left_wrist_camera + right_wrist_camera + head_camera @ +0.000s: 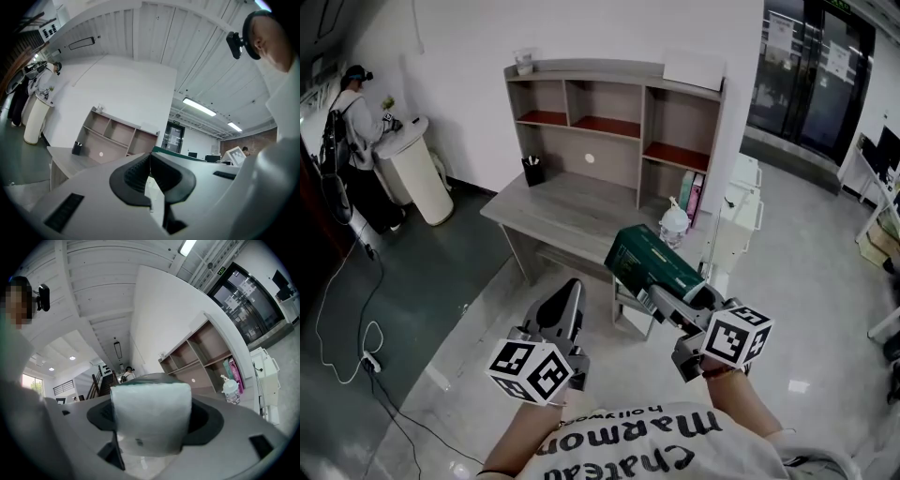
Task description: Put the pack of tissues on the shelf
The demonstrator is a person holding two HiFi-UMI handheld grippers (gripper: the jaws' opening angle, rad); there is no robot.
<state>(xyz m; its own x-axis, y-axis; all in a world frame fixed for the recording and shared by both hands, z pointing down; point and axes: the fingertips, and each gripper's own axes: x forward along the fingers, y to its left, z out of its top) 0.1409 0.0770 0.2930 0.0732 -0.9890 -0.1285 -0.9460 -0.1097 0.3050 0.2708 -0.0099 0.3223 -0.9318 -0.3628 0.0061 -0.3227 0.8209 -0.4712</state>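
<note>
My right gripper (652,292) is shut on the green pack of tissues (652,260) and holds it in the air in front of the desk; in the right gripper view the pack's pale end (151,416) fills the space between the jaws. The left gripper (570,287) is shut with nothing in it, its black pads (140,174) pressed together. The grey shelf unit (617,122) with open compartments stands on the desk (553,211) against the white wall, ahead of both grippers.
A black pen holder (532,171) stands on the desk. Books (694,195) and a small bottle (673,223) sit beside the desk's right end, next to a white cabinet (741,211). A person (356,122) stands at a white bin (414,167) far left. A cable (356,309) lies on the floor.
</note>
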